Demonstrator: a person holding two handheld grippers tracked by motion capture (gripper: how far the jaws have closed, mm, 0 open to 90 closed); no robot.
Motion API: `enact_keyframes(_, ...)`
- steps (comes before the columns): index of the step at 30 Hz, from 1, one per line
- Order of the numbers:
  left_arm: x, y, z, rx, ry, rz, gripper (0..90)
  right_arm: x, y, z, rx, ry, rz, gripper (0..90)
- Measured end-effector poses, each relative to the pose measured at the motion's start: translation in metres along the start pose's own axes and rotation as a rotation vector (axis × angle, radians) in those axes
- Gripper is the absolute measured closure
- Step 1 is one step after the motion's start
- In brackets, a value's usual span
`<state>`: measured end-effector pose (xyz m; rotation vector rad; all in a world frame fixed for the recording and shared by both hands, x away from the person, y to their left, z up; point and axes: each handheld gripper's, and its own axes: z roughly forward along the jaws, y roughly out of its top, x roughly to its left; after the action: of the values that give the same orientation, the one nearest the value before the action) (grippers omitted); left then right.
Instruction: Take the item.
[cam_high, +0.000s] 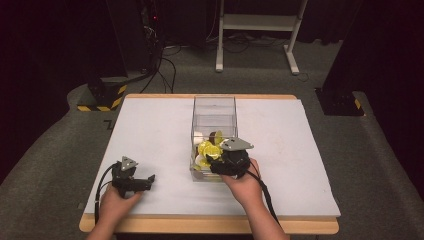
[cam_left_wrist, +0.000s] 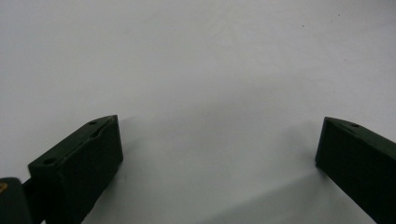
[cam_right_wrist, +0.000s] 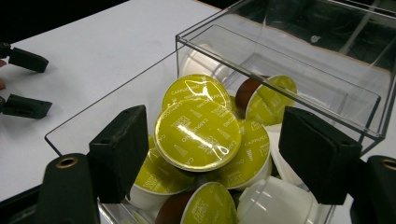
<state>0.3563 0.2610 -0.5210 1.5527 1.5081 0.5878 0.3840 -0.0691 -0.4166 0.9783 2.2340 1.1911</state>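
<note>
White counter (cam_high: 150, 130) carries a clear box (cam_right_wrist: 299, 60) of capsules, and the top capsule (cam_right_wrist: 197, 134) lies foil-up between your right claw (cam_right_wrist: 210, 149) jaws, which stand wide and grip nothing. Lower straight down, centre on its rim, then close gently so the neighbours stay put. Your left claw (cam_left_wrist: 219, 144) rests wide open on bare counter, well apart.

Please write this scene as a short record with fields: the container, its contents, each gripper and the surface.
container: clear plastic box, open at the top, on the table
contents: coffee capsules with yellow-green foil lids, piled at the box's near end
right gripper: open, jaws on either side of the top capsule, not touching it
left gripper: open, holding nothing, low over the bare surface, apart from the box
surface: white table top
</note>
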Motion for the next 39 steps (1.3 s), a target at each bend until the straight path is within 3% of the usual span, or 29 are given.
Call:
enact_keyframes(18, -0.001, 0.000, 0.000, -0.004, 0.001, -0.008, 0.8, 0.006, 0.002, 0.019, 0.073, 0.011, -0.025, 28.5)
enact_keyframes(29, -0.001, 0.000, 0.000, -0.004, 0.000, -0.007, 0.8, 0.007, 0.003, 0.023, 0.108, 0.002, -0.044, 35.5)
enact_keyframes(39, 0.000, 0.000, 0.000, 0.000, 0.000, 0.001, 0.8, 0.006, 0.003, 0.020, 0.094, 0.008, -0.044, 37.8)
